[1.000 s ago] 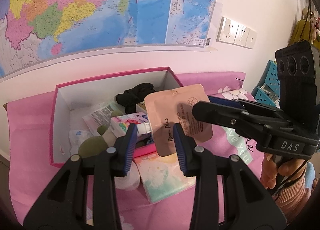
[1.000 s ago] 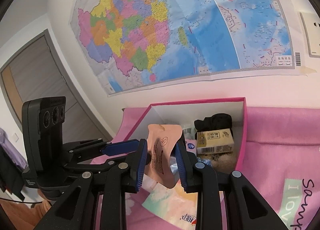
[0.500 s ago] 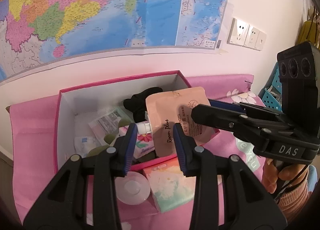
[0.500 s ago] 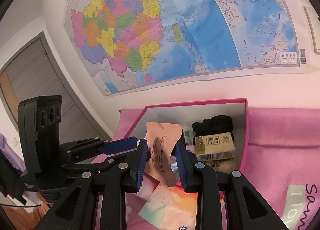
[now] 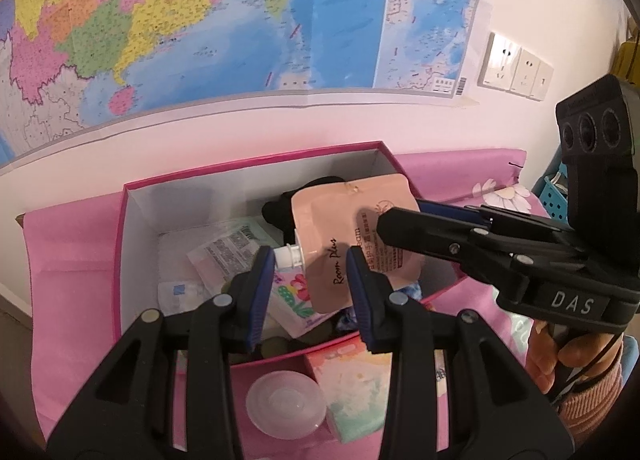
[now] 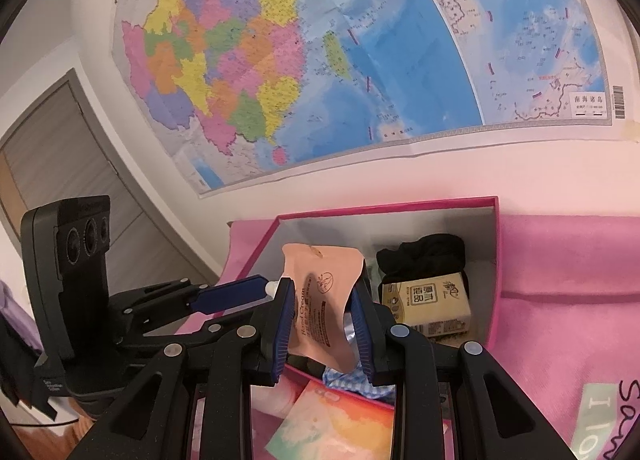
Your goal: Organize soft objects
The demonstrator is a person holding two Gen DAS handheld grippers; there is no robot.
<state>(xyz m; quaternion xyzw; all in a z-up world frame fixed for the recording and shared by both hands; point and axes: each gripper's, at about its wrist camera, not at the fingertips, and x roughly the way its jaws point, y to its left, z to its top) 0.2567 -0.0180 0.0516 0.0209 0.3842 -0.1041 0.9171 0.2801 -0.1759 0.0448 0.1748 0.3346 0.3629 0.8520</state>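
A peach hand-cream pouch (image 5: 352, 228) with a white cap hangs over the open pink-rimmed box (image 5: 128, 220), held from two sides. My left gripper (image 5: 312, 284) is shut on its lower end by the cap. My right gripper (image 6: 322, 324) is shut on the pouch (image 6: 320, 300) from the right, and the pouch bows between its pads. In the box lie a black cloth (image 6: 424, 256), a yellow tissue pack (image 6: 424, 308), a floral tube (image 5: 292, 296) and white sachets (image 5: 228, 252).
A pink cloth (image 6: 560, 260) covers the table under the box. In front of the box lie a round translucent lid (image 5: 286, 404) and a pastel pack (image 5: 352, 388). A blue basket (image 5: 556, 196) stands at the far right. A map hangs on the wall behind.
Both grippers have drifted together with the pouch, still over the box. The round lid in front of the box has come into the left wrist view. Neither grip has changed.
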